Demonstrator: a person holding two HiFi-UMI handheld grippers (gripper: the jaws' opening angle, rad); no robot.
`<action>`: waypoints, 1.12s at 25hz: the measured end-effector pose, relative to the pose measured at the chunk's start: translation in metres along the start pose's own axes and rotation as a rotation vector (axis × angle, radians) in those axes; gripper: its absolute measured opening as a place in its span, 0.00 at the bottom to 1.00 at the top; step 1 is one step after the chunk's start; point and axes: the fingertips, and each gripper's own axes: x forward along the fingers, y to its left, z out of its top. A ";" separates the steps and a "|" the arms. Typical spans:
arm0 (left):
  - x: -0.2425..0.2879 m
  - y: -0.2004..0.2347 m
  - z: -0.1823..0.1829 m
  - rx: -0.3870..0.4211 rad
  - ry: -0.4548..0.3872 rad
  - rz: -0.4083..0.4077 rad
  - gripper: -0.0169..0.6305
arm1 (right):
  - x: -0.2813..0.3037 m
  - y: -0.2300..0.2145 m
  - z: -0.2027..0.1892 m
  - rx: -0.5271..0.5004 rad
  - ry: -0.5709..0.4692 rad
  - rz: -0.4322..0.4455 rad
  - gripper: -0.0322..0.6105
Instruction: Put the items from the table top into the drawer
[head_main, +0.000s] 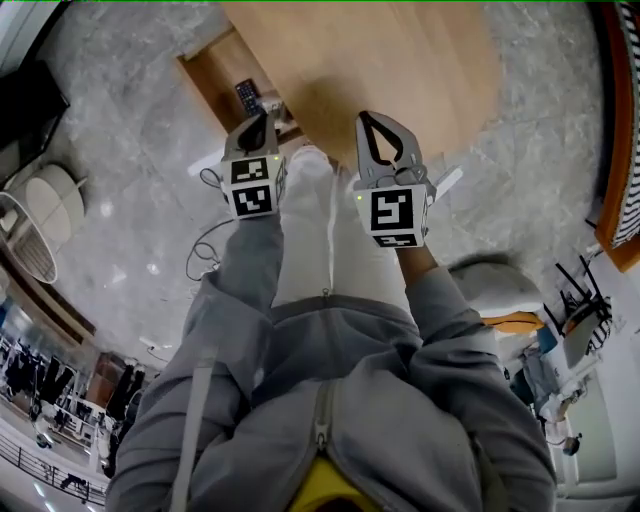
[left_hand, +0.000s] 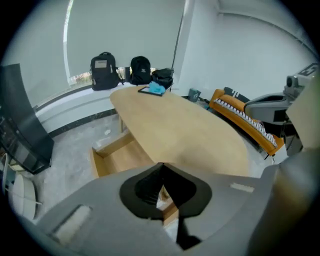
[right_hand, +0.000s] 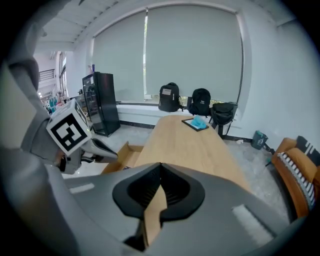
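A long wooden table (head_main: 400, 60) fills the top of the head view, and an open wooden drawer (head_main: 215, 75) stands out from its left side. Inside the drawer lies a black remote control (head_main: 247, 95). My left gripper (head_main: 262, 117) hangs over the drawer's near corner, shut, with nothing between its jaws (left_hand: 161, 164). To its right, my right gripper (head_main: 364, 117) is above the table's near end, also shut and empty (right_hand: 160, 164). On the table's far end rests a dark tablet with a blue item on it (right_hand: 196, 123). The right gripper view shows the left gripper's marker cube (right_hand: 70, 131) over the drawer (right_hand: 122, 155).
Black backpacks (left_hand: 102, 64) sit on the ledge under the window beyond the table. An orange keyboard instrument (left_hand: 245, 117) stands to the right. A black cabinet (right_hand: 100, 102) is by the left wall. A chair (head_main: 45, 215) and loose cables (head_main: 205, 245) are on the grey floor.
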 end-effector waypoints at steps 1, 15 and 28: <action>-0.010 -0.007 0.015 0.018 -0.029 -0.015 0.04 | -0.009 -0.007 0.005 0.010 0.001 -0.018 0.05; -0.215 -0.157 0.249 0.339 -0.507 -0.264 0.04 | -0.203 -0.108 0.143 0.178 -0.235 -0.330 0.05; -0.391 -0.232 0.375 0.383 -0.885 -0.262 0.04 | -0.381 -0.137 0.269 0.106 -0.548 -0.464 0.05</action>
